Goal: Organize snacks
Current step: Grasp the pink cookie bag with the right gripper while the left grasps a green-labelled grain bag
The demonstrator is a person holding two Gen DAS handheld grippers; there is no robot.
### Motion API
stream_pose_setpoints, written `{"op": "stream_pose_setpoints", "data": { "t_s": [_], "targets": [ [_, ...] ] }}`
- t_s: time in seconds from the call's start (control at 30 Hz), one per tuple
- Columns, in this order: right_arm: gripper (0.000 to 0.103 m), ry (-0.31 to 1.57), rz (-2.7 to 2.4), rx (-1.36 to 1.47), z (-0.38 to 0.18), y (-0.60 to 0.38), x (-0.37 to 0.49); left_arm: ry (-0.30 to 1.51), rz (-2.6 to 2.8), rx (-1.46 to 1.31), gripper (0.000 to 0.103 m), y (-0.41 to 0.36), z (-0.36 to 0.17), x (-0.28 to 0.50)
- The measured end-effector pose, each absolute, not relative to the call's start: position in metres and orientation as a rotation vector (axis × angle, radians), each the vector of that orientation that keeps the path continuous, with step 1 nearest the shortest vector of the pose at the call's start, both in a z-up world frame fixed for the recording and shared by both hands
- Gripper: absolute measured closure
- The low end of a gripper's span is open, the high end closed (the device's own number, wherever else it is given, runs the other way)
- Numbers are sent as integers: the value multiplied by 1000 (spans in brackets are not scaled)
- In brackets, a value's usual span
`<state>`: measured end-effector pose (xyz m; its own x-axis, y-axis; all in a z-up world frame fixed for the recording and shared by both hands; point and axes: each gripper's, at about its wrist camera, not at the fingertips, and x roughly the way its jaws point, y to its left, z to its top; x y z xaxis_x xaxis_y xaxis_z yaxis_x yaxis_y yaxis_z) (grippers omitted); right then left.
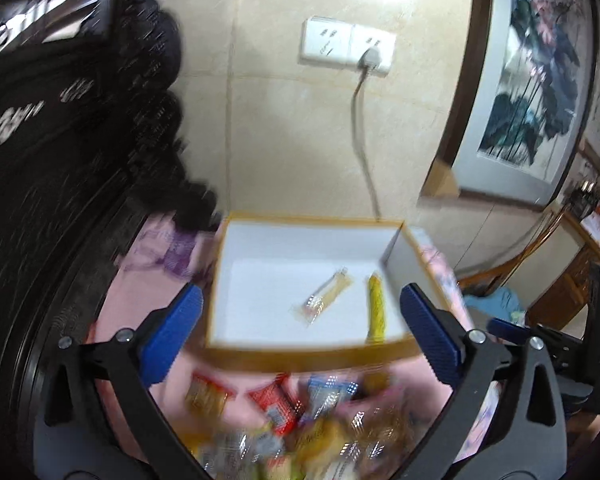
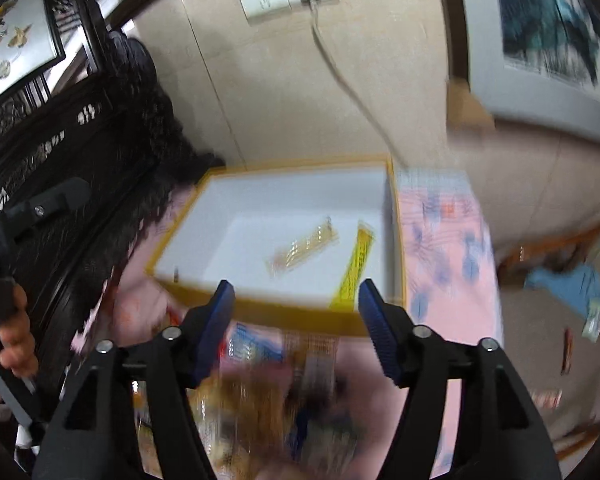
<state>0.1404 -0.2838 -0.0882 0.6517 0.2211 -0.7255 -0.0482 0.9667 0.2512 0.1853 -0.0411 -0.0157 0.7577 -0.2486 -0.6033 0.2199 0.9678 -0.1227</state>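
A shallow box (image 1: 260,280) with a white inside and yellow rim sits mid-frame on a pink cloth (image 1: 148,280), pushed back toward the tiled wall. It looks like the place where the snacks are meant to end up, and two are already in it: a clear-wrapped bar (image 1: 326,294) lying on the slant right of centre, and a yellow stick (image 1: 377,308) beside it, apart from the bar and close to the box's right wall. The loose snacks (image 1: 284,408) lie heaped on the cloth at the lower middle of both views, just in front of the box's near rim, blurred, so single packets are hard to tell apart.

The left gripper (image 1: 300,320) hangs over the near rim and the heap with its blue pads spread wide; nothing is between them and they touch nothing. The right gripper (image 2: 296,312) is spread about half as wide, also empty, poised over the near rim. Both seem ready to drop onto the pile for another packet.
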Motion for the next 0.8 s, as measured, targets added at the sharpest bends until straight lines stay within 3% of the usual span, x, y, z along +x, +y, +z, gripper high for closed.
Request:
{"op": "stream_pose_setpoints", "data": {
  "t_s": [0.17,0.27,0.47,0.8],
  "targets": [
    [23,1014,39,250,-134,-267,112,770,-184,-38,2,-6,-60,142],
    [13,1035,136,234,-148,-243,105,834,-132,-29,2,13,-84,118],
    [13,976,125,100,-154,-213,111,872,-78,-87,2,41,-105,78],
    [15,1156,139,-24,-195,-190,137,917,-21,-133,2,67,-117,69]
  ]
}}
